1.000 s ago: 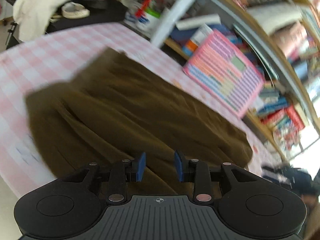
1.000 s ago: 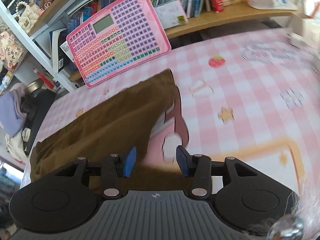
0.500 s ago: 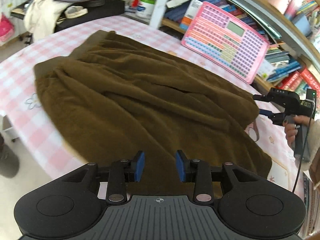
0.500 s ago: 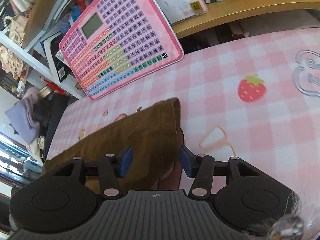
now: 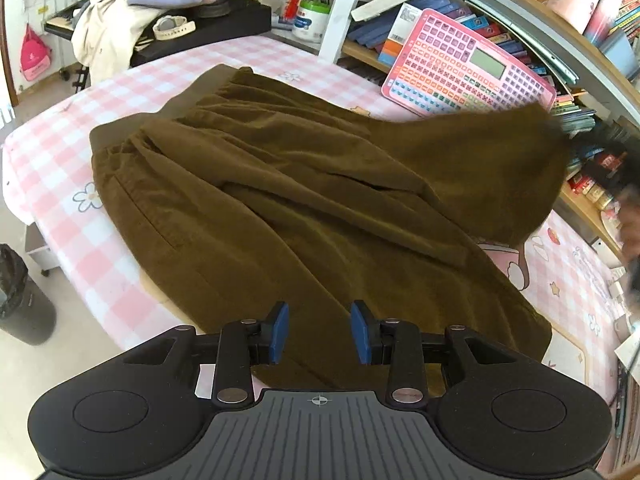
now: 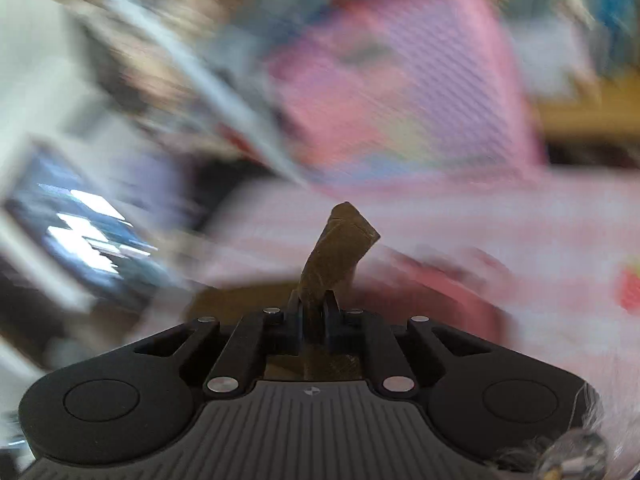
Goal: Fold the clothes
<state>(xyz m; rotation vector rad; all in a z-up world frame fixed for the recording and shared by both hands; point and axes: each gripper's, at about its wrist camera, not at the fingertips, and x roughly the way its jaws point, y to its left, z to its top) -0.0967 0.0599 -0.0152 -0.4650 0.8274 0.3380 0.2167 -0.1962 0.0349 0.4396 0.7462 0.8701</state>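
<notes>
Since the earlier frame the right claw (image 6: 314,312) had clamped the brown trousers' (image 5: 304,200) far hem and lifted it, starting a fold, while the left claw (image 5: 319,332) hung open, empty.

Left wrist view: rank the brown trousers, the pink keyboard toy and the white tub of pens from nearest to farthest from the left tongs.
1. Brown trousers: directly under and ahead of the left tongs.
2. Pink keyboard toy: far right, leaning on the shelf.
3. White tub of pens: far back, centre.

Pants on the table

The pants (image 5: 280,208) lie on the table (image 5: 52,152). The toy keyboard (image 5: 468,68) leans behind them, against the shelf (image 5: 576,208).
</notes>
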